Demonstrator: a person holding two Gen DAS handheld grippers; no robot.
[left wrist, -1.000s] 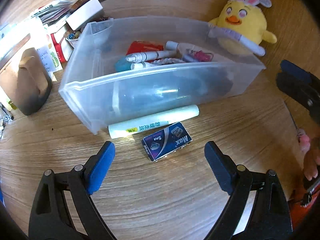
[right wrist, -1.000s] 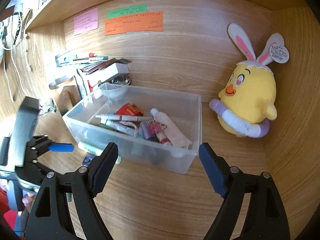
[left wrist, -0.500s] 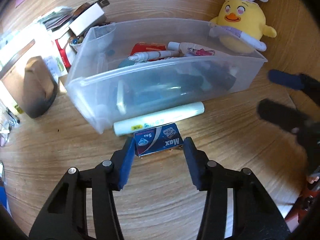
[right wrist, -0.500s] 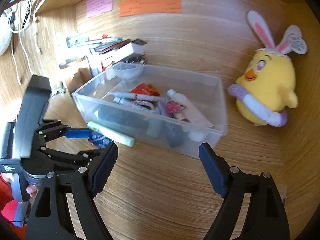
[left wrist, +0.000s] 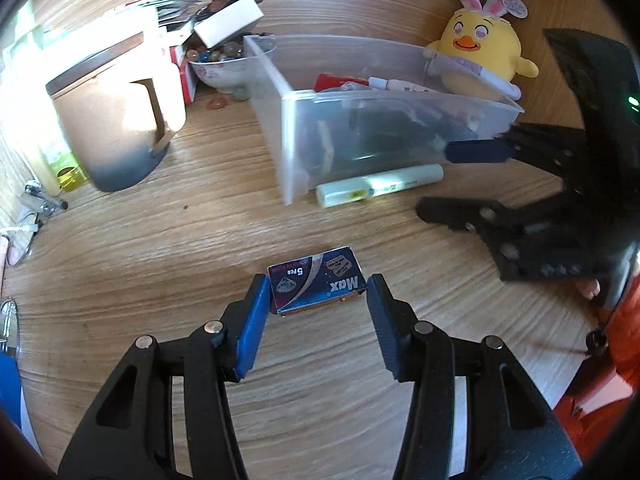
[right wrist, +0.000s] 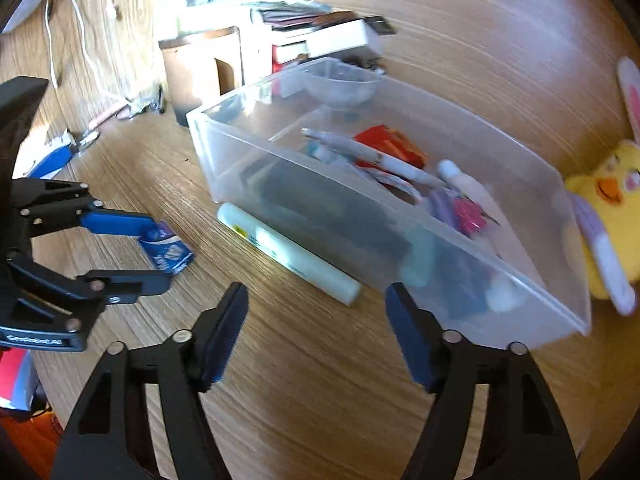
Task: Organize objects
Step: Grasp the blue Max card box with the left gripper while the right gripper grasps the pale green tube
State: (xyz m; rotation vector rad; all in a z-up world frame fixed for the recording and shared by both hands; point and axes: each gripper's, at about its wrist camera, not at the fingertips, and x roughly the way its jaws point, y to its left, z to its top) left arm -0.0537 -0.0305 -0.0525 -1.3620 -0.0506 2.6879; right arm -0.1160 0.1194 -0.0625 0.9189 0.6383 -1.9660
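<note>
Left gripper clamps the blue box, held off the worktop short of the clear bin, already part-filled. Right gripper hangs with fingers apart near the pale tube lying outside against the bin's front wall.

- Plastic bin: frosted near wall blurs the contents behind it; dark shapes, not identifiable.
- Right gripper in the left wrist view: motion-smeared, body cut by right edge.
- Plush chick: blurred, cut off at right edge.
- Blue box: print unreadable from the right wrist view.
</note>
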